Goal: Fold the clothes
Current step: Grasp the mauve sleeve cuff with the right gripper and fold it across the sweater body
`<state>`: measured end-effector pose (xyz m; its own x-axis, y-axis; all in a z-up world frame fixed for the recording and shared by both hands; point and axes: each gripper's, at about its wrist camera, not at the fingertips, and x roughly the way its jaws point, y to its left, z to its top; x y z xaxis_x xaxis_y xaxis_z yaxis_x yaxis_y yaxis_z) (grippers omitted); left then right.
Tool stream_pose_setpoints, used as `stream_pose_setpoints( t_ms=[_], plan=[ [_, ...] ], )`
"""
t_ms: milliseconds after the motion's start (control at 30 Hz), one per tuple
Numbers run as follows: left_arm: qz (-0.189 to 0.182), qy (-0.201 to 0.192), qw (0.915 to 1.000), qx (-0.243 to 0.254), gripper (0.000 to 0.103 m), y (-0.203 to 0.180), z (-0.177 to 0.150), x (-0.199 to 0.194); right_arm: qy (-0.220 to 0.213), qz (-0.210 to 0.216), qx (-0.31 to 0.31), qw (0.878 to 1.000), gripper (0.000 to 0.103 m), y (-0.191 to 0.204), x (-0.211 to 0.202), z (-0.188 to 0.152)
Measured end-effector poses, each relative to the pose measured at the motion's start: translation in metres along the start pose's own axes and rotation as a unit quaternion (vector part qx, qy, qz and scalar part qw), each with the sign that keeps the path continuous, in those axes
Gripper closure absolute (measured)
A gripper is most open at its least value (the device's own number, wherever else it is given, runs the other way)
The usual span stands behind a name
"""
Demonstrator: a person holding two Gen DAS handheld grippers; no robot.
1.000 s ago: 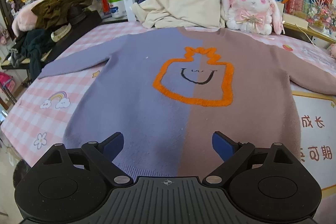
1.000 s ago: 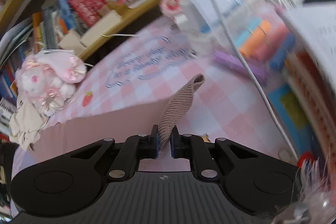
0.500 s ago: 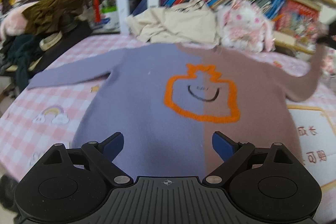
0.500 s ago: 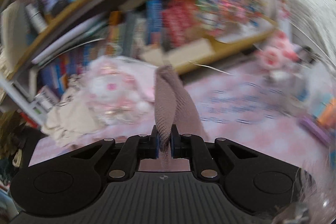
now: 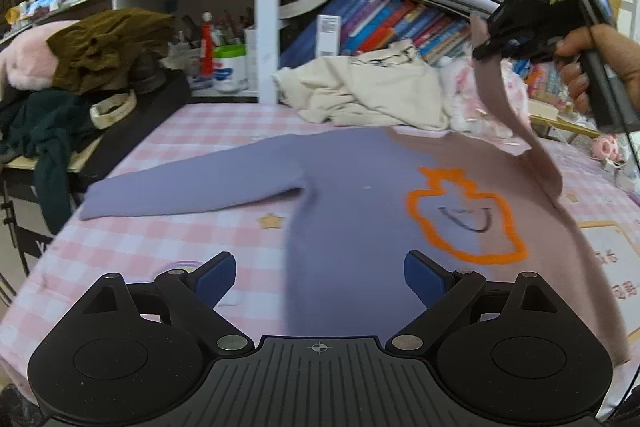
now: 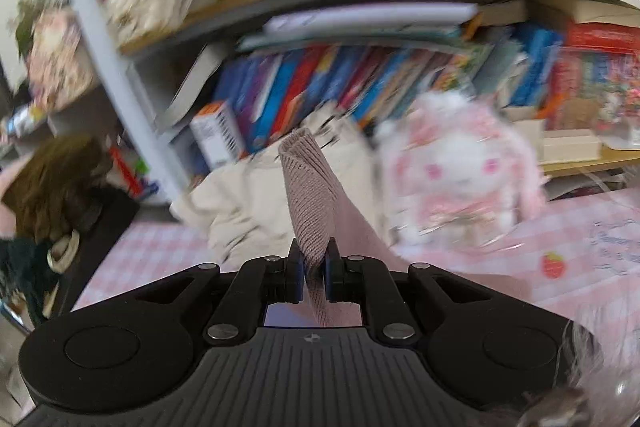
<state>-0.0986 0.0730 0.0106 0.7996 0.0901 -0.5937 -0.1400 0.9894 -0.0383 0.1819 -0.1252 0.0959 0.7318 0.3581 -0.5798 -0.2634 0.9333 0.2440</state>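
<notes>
A half-lilac, half-mauve sweater (image 5: 360, 211) with an orange outline motif lies flat on the pink checked tablecloth (image 5: 168, 239). Its lilac sleeve (image 5: 192, 183) stretches out to the left. My left gripper (image 5: 319, 277) is open and empty, low over the sweater's hem. My right gripper (image 6: 313, 273) is shut on the mauve sleeve cuff (image 6: 306, 199) and holds it high above the sweater's right shoulder; it also shows in the left wrist view (image 5: 486, 45), with the mauve sleeve (image 5: 516, 123) hanging down from it.
A cream garment (image 5: 368, 91) and a pink plush rabbit (image 6: 460, 175) sit at the table's back edge under a bookshelf (image 5: 400, 23). Dark clothes (image 5: 48, 123) pile up on a stand at the left. A white printed sheet (image 5: 612, 267) lies at the right.
My right gripper has lifted the mauve sleeve off the table and swung it up and to the left over the sweater. My left gripper has shifted left, still open.
</notes>
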Motion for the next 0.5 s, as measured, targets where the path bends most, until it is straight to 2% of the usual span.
stream_pose_setpoints(
  t_ms=[133,333,500],
  plan=[
    [0.004,0.003,0.9999,-0.010,0.010,0.026,0.000,0.000,0.034,-0.009,-0.016,0.999,0.094,0.030,0.032,-0.018],
    [0.010,0.006,0.9997,-0.022,0.010,0.052,-0.001,0.004,0.071,-0.019,-0.034,0.997,0.093,0.051,0.061,-0.041],
    [0.007,0.008,0.9996,-0.027,0.010,0.060,-0.001,0.009,0.097,-0.001,-0.047,0.994,0.092,0.063,0.071,-0.051]
  ],
)
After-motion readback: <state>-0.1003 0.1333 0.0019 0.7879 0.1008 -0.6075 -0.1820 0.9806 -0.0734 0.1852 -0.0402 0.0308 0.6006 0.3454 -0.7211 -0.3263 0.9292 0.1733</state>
